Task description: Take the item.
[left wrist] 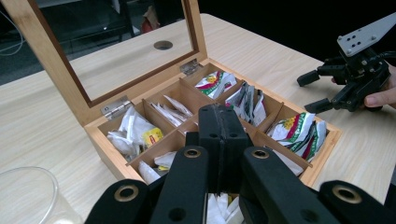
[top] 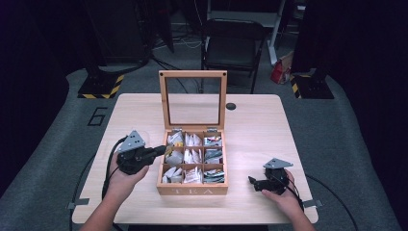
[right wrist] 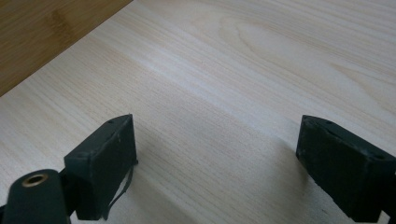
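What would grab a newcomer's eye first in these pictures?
First, the open wooden tea box with a glass-paned lid at the table's centre, its nine compartments full of tea bags. Next, the left gripper, jaws shut, poised over the box's left-hand compartments. The right gripper rests to the right of the box on the pale wooden table, jaws wide open.

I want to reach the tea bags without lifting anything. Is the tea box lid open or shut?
Open. The glass-paned lid stands upright on its hinges behind the tea box, and the tea bags in its compartments lie uncovered.
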Demonstrator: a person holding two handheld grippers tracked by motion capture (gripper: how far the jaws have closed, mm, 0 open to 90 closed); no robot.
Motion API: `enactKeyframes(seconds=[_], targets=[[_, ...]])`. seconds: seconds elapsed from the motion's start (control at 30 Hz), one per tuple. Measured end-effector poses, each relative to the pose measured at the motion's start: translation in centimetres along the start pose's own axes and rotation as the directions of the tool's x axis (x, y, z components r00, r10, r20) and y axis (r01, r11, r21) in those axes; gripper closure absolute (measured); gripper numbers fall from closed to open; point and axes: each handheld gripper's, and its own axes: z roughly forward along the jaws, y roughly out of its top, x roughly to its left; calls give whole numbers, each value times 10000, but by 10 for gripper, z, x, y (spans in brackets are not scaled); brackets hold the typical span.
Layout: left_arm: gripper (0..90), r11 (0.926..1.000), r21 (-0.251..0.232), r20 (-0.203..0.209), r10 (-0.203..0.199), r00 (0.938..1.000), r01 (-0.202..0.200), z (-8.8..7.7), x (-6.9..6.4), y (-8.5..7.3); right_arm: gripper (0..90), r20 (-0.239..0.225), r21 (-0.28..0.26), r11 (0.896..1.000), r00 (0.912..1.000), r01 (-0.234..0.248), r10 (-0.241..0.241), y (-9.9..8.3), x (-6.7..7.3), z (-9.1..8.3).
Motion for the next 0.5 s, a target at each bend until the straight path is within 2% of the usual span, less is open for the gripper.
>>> enactKeyframes(seconds=[0.1,0.5], targets=[[900,10000,5,8,27,10000,-27,-3,2,2,114,0,0,10000,10000,2,-2,0,0,0],[900,9997,-178,-512,-146,9986,137,-13,17,8,114,-1,2,10000,10000,2,-2,0,0,0]])
